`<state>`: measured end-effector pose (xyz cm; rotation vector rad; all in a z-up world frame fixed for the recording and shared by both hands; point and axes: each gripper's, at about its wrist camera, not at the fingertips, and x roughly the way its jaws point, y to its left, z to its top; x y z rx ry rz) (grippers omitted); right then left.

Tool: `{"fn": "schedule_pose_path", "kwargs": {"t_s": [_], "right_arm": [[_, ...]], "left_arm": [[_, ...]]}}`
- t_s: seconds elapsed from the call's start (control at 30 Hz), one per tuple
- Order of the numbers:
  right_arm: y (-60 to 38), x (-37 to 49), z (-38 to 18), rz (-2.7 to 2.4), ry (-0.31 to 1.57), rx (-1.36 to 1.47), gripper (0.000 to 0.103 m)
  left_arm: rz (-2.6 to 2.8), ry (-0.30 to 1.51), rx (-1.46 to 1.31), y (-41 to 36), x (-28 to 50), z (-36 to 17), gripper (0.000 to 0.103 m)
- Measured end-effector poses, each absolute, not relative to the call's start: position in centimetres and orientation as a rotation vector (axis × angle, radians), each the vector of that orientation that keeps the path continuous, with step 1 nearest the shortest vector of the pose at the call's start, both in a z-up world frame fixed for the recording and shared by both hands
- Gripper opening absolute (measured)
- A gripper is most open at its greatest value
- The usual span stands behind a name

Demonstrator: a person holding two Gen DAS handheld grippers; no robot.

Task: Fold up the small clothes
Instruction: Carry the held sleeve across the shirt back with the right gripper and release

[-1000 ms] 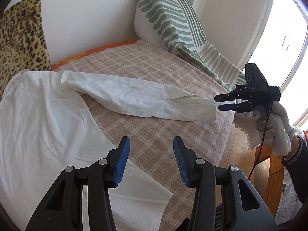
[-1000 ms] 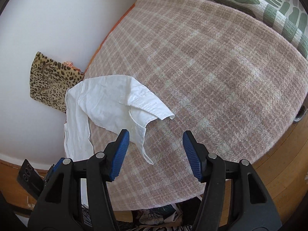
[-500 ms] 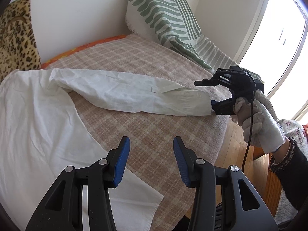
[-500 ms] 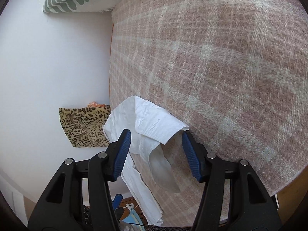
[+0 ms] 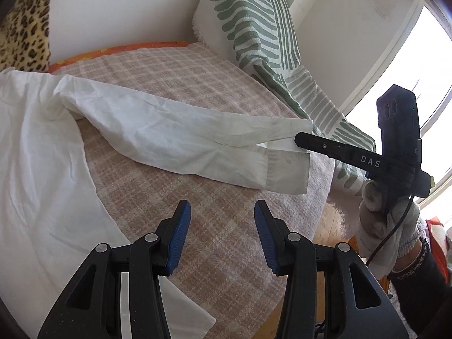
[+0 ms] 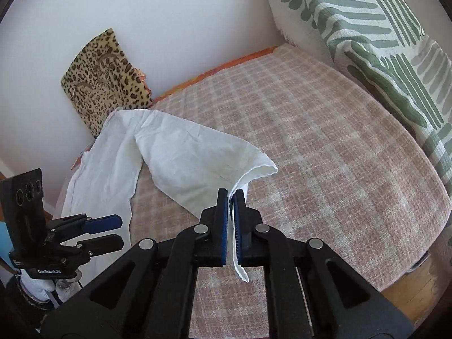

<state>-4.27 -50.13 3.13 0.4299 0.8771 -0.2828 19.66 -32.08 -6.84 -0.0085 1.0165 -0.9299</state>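
White shirt (image 5: 42, 155), pink plaid blanket (image 5: 183, 84), green-striped pillow (image 5: 254, 19), leopard-print cushion (image 6: 104, 76)

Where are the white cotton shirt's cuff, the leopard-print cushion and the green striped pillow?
white cotton shirt's cuff (image 5: 285, 173), left wrist view, buttoned end.
leopard-print cushion (image 6: 104, 76), right wrist view, its face.
green striped pillow (image 5: 248, 19), left wrist view, its front.

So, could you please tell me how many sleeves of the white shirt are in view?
1. The sleeve stretches across the checked blanket, its cuff clamped in the right gripper. A second sleeve may be hidden under the shirt's body.
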Motion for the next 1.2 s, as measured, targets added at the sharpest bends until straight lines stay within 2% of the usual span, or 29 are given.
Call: {"fn": "schedule_pose_path", "kwargs": {"t_s": [0.37,0.4,0.5,0.8,0.87,0.9,0.93,1.2], "right_arm": [[-39.8,-1.2,3.0,-0.034,0.947,0.215,0.004],[-38.9,-0.9,2.5,-0.010,0.961,0.199,0.004],[-36.8,-0.1,0.9,0.019,1.000,0.145,0.003],[-35.6,0.4,-1.9,0.042,1.047,0.144,0.004],[-35.8,0.3,-2.1,0.033,1.058,0.148,0.004],[-35.9,0.2,-2.2,0.037,1.069,0.159,0.004],[-36.2,0.0,-2.4,0.046,1.084,0.177,0.004],[-40.8,-4.1,-0.7,0.006,1.035,0.345,0.005]], "left_arm": [[-0.946,1.169,-0.377,-26.6,24.1,-7.5,0.045],[-0.943,1.173,-0.394,-26.3,24.3,-7.5,0.046],[-0.947,1.174,-0.421,-25.8,24.5,-7.6,0.061],[-0.979,1.269,-0.452,-28.1,25.0,-10.2,0.060],[-0.981,1.268,-0.453,-28.6,25.2,-10.5,0.048],[-0.994,1.267,-0.458,-28.8,25.2,-10.7,0.018],[-1.001,1.274,-0.454,-29.0,25.3,-11.0,0.004],[-1.013,1.211,-0.508,-27.7,25.0,-10.3,0.003]]}}
